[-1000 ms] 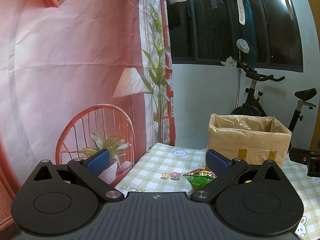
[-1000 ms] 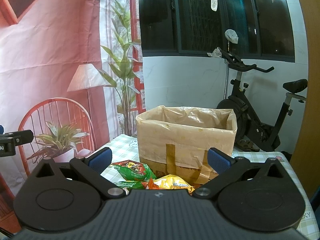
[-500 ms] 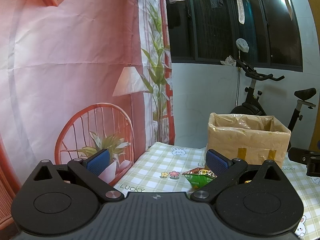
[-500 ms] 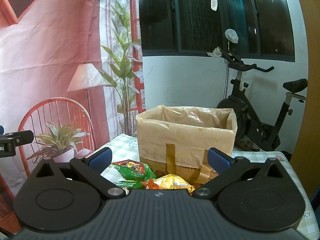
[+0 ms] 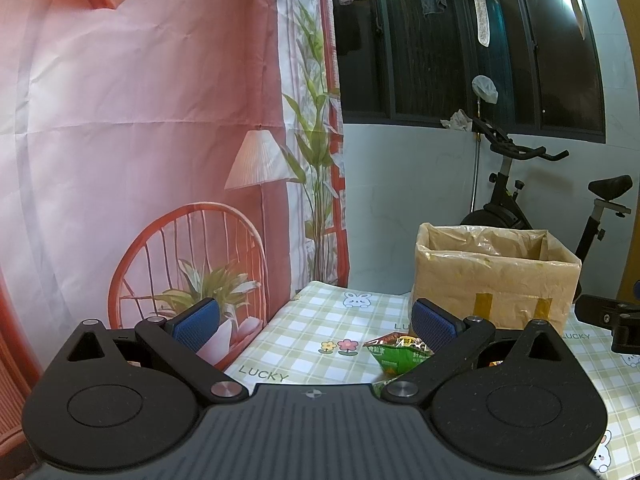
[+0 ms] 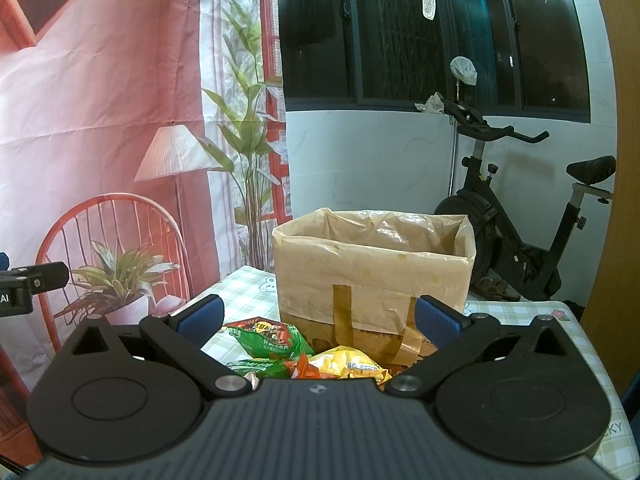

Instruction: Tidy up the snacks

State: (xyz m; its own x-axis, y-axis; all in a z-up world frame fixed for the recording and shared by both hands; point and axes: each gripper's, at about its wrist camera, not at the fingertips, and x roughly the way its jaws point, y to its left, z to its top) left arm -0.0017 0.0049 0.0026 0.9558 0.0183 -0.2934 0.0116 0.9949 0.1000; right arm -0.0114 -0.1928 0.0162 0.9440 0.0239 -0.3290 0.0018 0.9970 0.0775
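Left wrist view: left hand-held gripper (image 5: 316,322) spread wide, empty. Green snack packet (image 5: 398,354) on the bench (image 5: 304,332), just in front of the cardboard box (image 5: 494,280). Nothing has shifted over the last second.

Right wrist view: right hand-held gripper (image 6: 318,322) likewise wide, empty. Yellow packet (image 6: 348,364) just before the box; more packets possibly hidden below. Sorting apparently not begun.

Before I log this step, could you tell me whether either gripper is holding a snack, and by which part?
Nothing is held: left gripper and right gripper both have open, empty jaws; the snack packets lie on the table.
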